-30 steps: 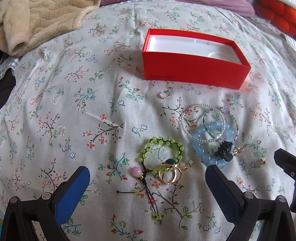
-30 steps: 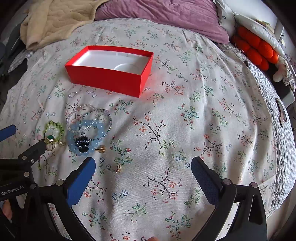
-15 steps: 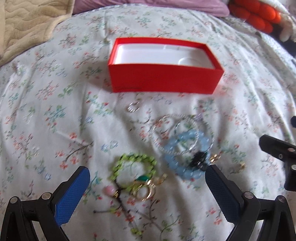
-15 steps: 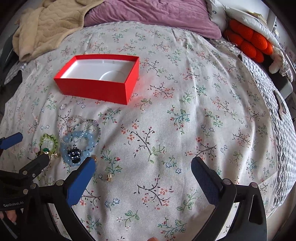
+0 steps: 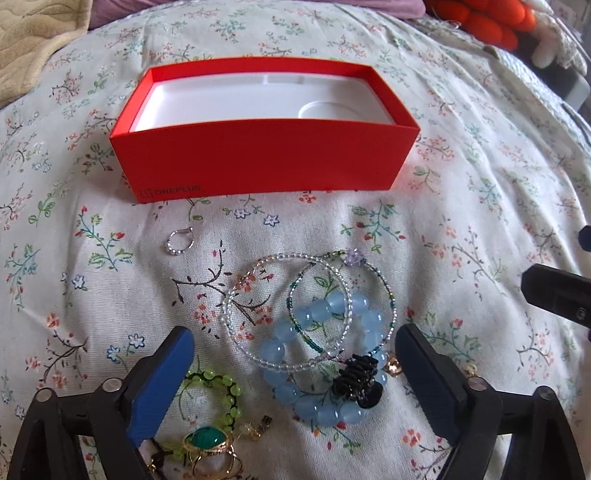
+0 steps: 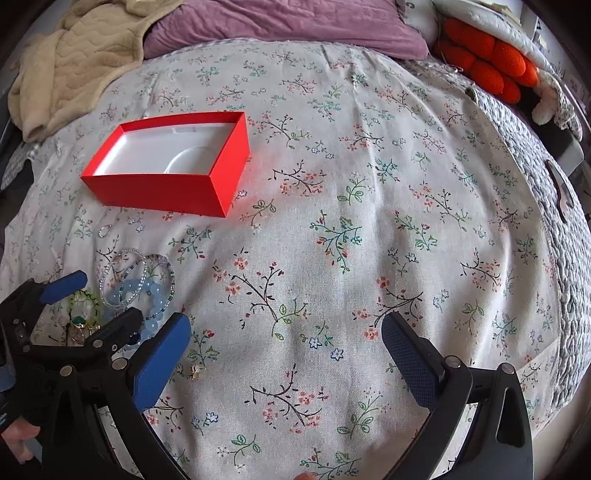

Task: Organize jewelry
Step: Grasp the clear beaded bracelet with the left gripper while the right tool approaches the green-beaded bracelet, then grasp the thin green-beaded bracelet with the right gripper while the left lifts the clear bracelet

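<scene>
An open red box (image 5: 266,162) with a white insert lies on the floral bedspread; it also shows in the right wrist view (image 6: 155,184). In front of it lie a small silver ring (image 5: 179,242), a clear bead bracelet (image 5: 236,332), a teal bead bracelet (image 5: 388,295), a blue bead bracelet (image 5: 317,402) with a black charm (image 5: 356,380), a green bead bracelet (image 5: 221,384) and a green-stone gold ring (image 5: 207,441). My left gripper (image 5: 295,347) is open, low over the bracelets. My right gripper (image 6: 286,334) is open and empty over bare cloth.
A beige blanket (image 6: 74,70) and a purple pillow (image 6: 280,22) lie at the far side. An orange plush (image 6: 487,66) sits at the far right. A small gold earring (image 6: 194,373) lies near my right gripper's left finger.
My left gripper has moved forward and down toward the jewelry and box, so the bracelets now lie between its fingers. My right gripper has shifted slightly and stays open.
</scene>
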